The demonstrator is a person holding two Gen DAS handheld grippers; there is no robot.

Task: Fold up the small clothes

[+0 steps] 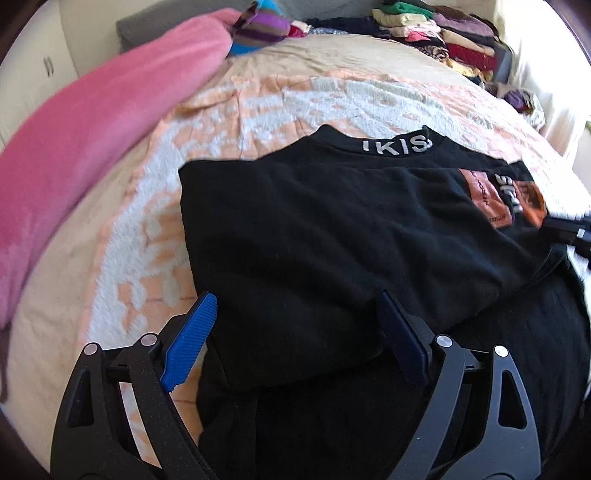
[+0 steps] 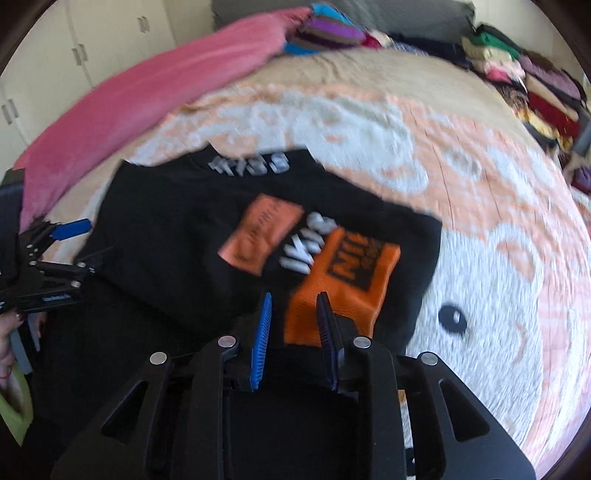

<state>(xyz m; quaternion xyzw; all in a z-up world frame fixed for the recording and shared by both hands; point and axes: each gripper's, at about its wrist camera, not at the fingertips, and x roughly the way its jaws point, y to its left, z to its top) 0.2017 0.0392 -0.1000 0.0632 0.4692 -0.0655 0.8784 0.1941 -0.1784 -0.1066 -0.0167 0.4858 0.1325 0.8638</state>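
A black T-shirt with white lettering on the collar and orange printed patches lies partly folded on the bed; it also shows in the right wrist view. My left gripper hovers over its near left folded edge with the jaws wide open, blue pads apart and nothing pinched; it appears at the left edge. My right gripper is over the orange patch at the shirt's near right part, jaws narrowly open with a gap between the pads. Part of it shows at the right edge.
The shirt rests on a peach and white bedspread. A pink blanket runs along the left side. A striped garment and stacks of folded clothes sit at the far end. White cupboards stand behind.
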